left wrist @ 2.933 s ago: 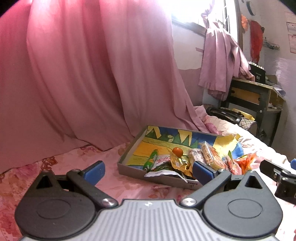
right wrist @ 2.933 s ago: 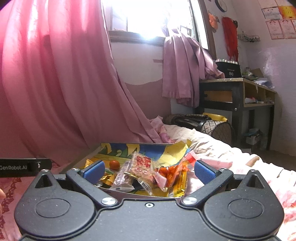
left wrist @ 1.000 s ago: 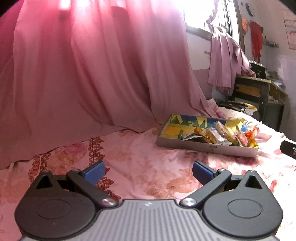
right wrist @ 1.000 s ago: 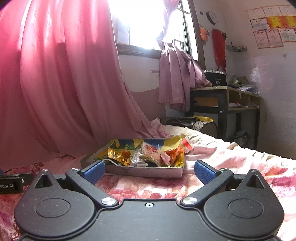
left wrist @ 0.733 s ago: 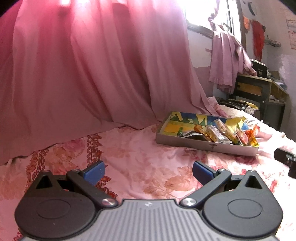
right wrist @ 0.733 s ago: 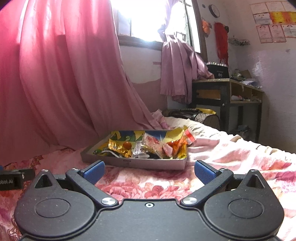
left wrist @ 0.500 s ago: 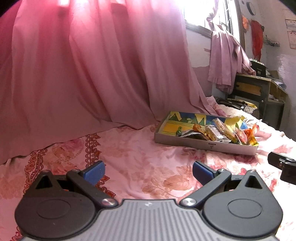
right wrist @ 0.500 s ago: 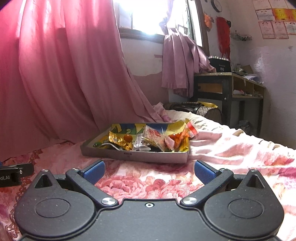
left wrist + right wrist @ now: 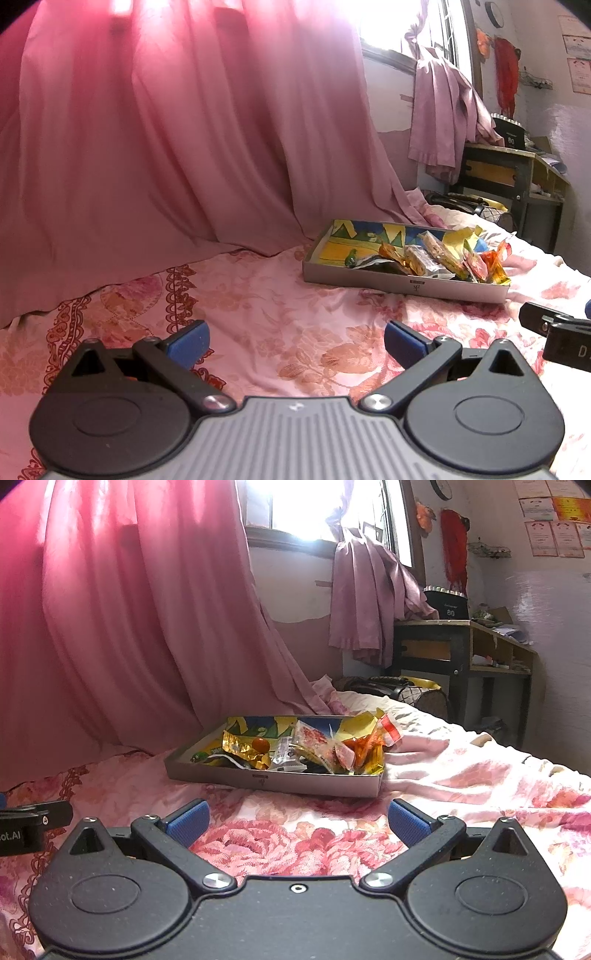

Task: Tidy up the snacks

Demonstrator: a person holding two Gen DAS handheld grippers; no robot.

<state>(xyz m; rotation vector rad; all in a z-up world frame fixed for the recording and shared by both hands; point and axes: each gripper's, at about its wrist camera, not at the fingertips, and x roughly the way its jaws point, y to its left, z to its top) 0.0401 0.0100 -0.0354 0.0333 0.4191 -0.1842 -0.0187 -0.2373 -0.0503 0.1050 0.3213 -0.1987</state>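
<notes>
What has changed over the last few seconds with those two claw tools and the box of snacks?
Both grippers, left and right, pulled back from the snack box, which now sits farther off on the bedspread. Nothing was grabbed or released. Jaws stayed open and empty; the snacks stayed put.

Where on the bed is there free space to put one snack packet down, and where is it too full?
Free: the pink floral bedsheet between the open left gripper and the shallow grey cardboard box; also its yellow-blue printed floor at the curtain end. Crowded: the pile of snack packets filling the other end.
</notes>
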